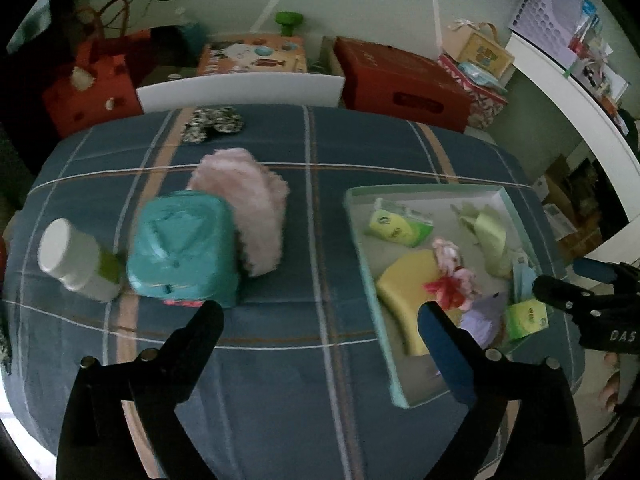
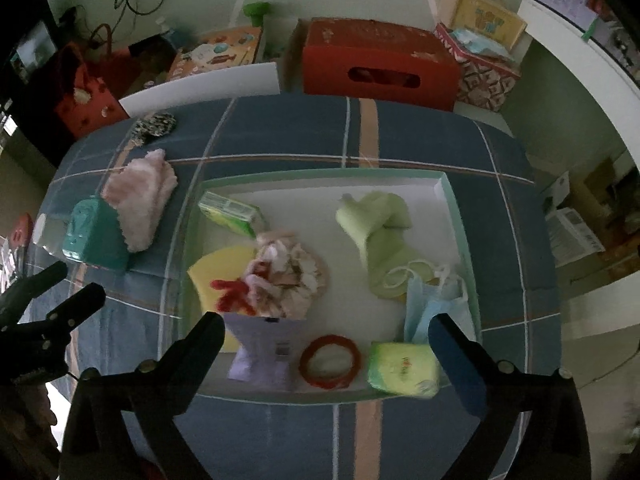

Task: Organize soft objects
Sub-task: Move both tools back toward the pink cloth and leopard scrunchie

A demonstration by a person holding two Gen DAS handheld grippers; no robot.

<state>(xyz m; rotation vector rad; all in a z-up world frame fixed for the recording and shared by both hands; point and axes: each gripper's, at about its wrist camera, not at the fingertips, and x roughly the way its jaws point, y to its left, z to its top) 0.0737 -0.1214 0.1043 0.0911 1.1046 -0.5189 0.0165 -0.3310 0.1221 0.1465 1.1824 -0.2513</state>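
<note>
Right wrist only: red ring (image 2: 330, 361) in tray (image 2: 452, 200).

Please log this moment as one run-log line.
left hand-held gripper: open, empty | right hand-held gripper: open, over tray | pink fluffy cloth: outside tray, beside teal container

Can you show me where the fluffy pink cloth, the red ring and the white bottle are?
fluffy pink cloth (image 1: 244, 208): left wrist view, middle of its fuzzy side.
red ring (image 2: 330, 361): right wrist view, its far rim.
white bottle (image 1: 74, 256): left wrist view, its white cap.
</note>
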